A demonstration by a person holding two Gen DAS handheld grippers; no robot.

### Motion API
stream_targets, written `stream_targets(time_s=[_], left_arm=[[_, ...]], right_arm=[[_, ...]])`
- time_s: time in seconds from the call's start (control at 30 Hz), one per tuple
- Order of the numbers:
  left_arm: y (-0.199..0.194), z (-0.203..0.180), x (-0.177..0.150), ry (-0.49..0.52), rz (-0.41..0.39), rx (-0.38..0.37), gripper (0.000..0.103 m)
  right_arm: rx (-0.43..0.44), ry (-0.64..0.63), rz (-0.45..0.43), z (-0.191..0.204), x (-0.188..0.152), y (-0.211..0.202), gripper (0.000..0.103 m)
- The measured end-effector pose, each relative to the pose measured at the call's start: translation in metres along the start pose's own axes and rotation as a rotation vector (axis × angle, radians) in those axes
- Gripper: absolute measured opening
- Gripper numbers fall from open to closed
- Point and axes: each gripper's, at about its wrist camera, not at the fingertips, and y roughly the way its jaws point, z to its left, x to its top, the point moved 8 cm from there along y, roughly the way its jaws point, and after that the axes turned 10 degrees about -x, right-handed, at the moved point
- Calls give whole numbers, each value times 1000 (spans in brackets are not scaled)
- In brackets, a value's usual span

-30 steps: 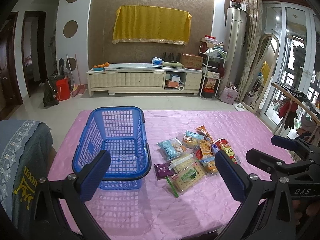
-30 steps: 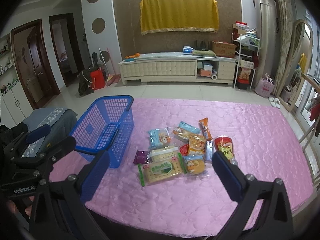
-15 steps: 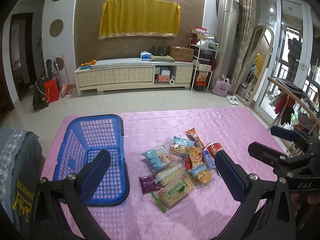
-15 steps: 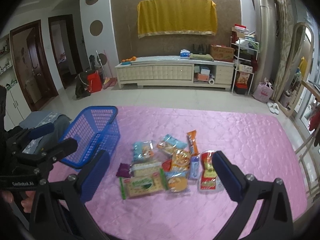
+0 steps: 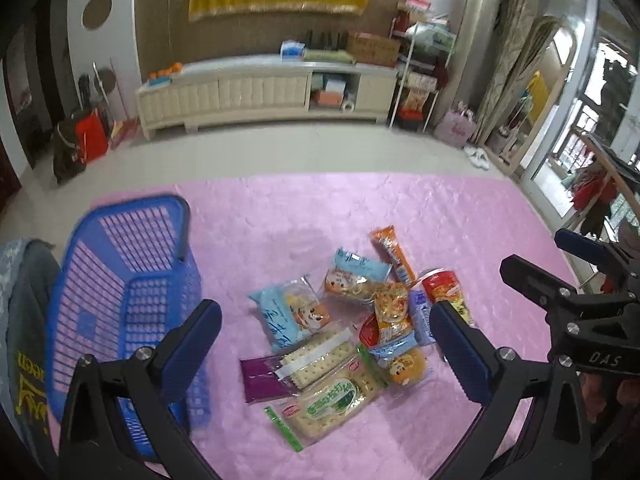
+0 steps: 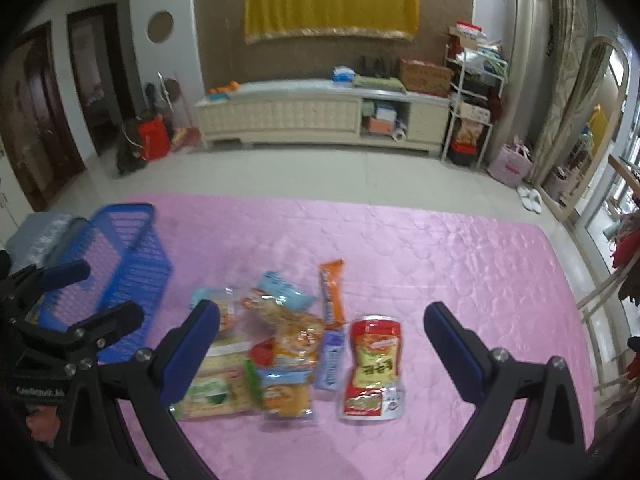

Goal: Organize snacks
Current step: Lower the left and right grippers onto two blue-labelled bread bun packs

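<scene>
Both tongs hung above the near edge of a tabletop [image 5: 460, 216] draped in a pink quilted cloth, and both were released, their blue-padded fingers spread wide with nothing between them. The left tongs [image 5: 326, 344] hovered over the near-left part of the snack pile; the right tongs [image 6: 320, 346] hovered over the pile's right side.

The snacks lay in a loose heap near the middle of the tabletop, closer to the near edge. Nearest that edge lay a green cracker pack [image 5: 338, 404], touching a clear sleeve of crackers [image 5: 320, 354] and a purple wrapper [image 5: 264, 374] on its left. Behind them sat a light-blue bun pack [image 5: 290, 314] and a second blue pack [image 5: 354, 274]. An orange bar [image 5: 394, 254] lay at the far side of the heap, pointing toward the far edge. A red pouch [image 6: 374, 364] lay on the heap's right side, flat, with a small blue sachet [image 6: 330, 358] just beside it on the left. A packed bun with a cartoon face [image 5: 404, 366] overlapped the green pack's right end.

A blue plastic basket [image 5: 120, 292] stood at the left edge of the tabletop, apart from the heap, open side up and empty. Grey fabric [image 5: 24, 300] with yellow lettering showed beyond the left edge.
</scene>
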Motion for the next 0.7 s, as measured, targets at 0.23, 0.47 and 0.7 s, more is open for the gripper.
stream_targets(time_s=[0.23, 0.47, 0.7], left_arm=[[62, 16, -11, -63, 112, 31, 103], [99, 31, -16, -74, 158, 45, 103], [138, 50, -23, -101, 212, 60, 103]], right_arm=[[-11, -12, 98, -1, -19, 57, 103], [10, -4, 174, 2, -31, 94, 103], [23, -1, 202, 10, -34, 118, 103]])
